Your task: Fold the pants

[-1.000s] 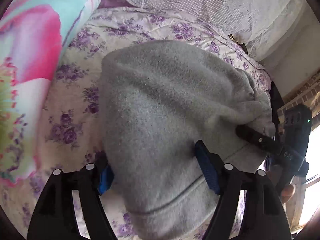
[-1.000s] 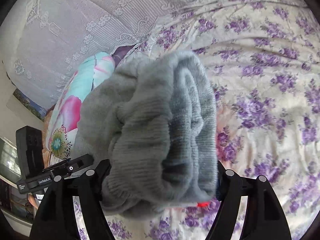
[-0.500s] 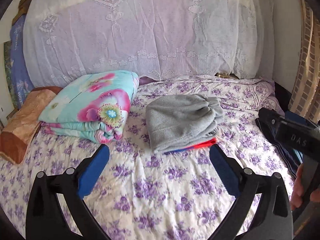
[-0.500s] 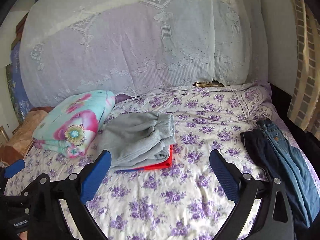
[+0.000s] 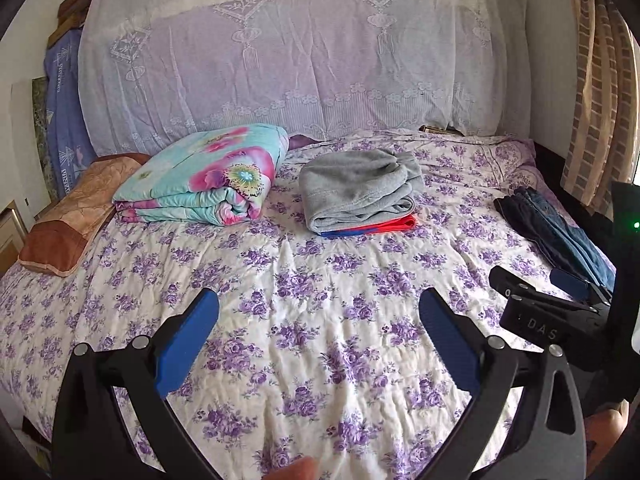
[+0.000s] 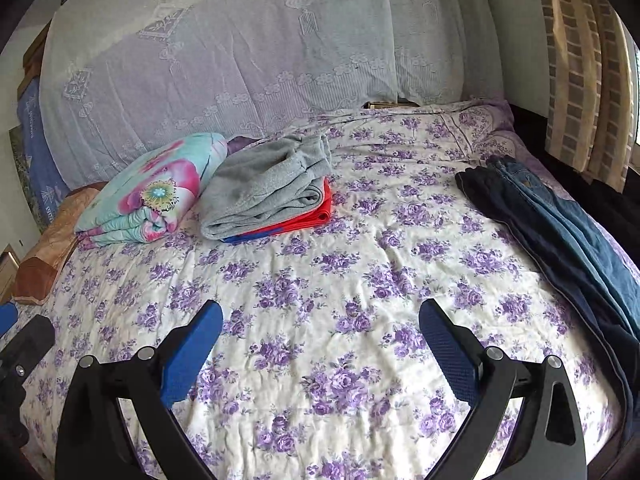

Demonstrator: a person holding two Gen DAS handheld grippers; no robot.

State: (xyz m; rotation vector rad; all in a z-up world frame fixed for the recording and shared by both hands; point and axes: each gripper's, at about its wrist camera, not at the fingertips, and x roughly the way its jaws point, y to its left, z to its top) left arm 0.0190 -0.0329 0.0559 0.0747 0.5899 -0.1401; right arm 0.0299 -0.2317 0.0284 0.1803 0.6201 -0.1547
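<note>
Holding both tools spread wide w/ nothing between the blue pads: your left tool [image 5: 319, 318] and right tool [image 6: 320, 326] hang above the near part of the bed [image 5: 304, 280], over bare purple-floral cover. In the left view your right tool shows at the right edge, w/ "DAS" readable on its black body.

Farther out, the grey pants [image 5: 358, 190] lie folded into a thick, soft, fleecy bundle at mid-bed toward the headboard. Folded edges face you; gathered waistband end sits on the right side, so the long axis runs roughly left-right, slightly angled. It rests on a folded red/blue garment [image 5: 372, 227] that peeks out underneath along the front edge.

Just left of that stack is a folded teal floral quilt [image 5: 208, 178], then a brown pillow [image 5: 68, 222] at the bed's left edge. Well apart on the right, dark blue jeans [image 6: 560, 236] lie stretched out, unfolded, long axis running front-to-back along the bed's right side.
</note>
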